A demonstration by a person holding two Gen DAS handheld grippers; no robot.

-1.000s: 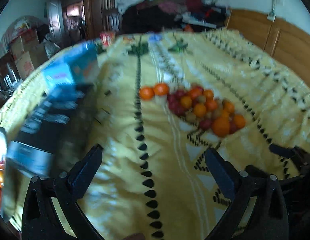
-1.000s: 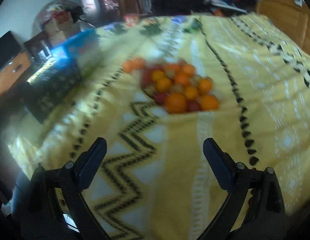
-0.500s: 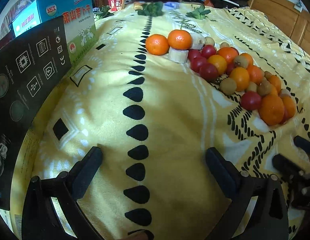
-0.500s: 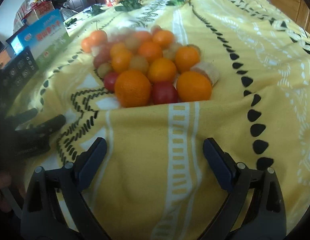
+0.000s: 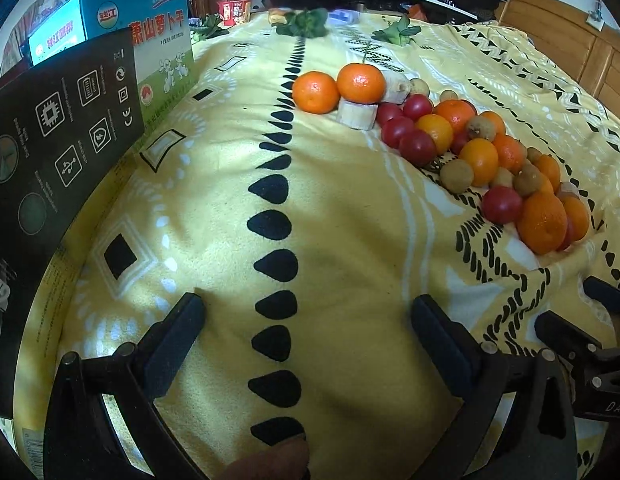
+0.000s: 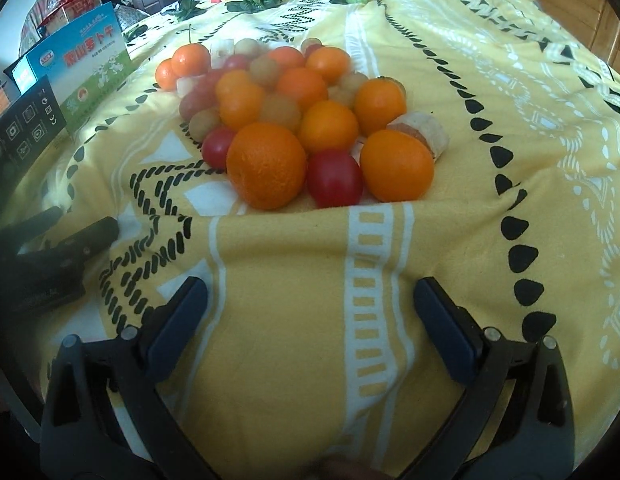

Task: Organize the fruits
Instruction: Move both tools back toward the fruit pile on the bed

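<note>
A heap of fruit (image 6: pixel 294 112) lies on a yellow patterned blanket (image 6: pixel 389 320): oranges, red cherry tomatoes, tan round fruits and pale cut pieces. Nearest the right gripper are a big orange (image 6: pixel 266 165), a red tomato (image 6: pixel 334 178) and a smooth orange (image 6: pixel 397 170). My right gripper (image 6: pixel 308 292) is open, low over the blanket just short of the heap, nothing between its fingers. My left gripper (image 5: pixel 306 312) is open over bare blanket, with the heap (image 5: pixel 469 148) stretching away to its upper right. Two oranges (image 5: pixel 337 86) sit at the heap's far end.
A black box (image 5: pixel 42 168) and a blue and green carton (image 5: pixel 150 40) stand along the blanket's left edge. Leafy greens (image 5: pixel 306 24) and a red cup (image 5: pixel 234 11) lie at the far end. A wooden headboard (image 5: pixel 569 44) runs along the right. The other gripper's fingers (image 5: pixel 569 336) show at lower right.
Both grippers came down toward the blanket and closer to the fruit heap, then held still over the last half second. The views went from blurred to sharp.
</note>
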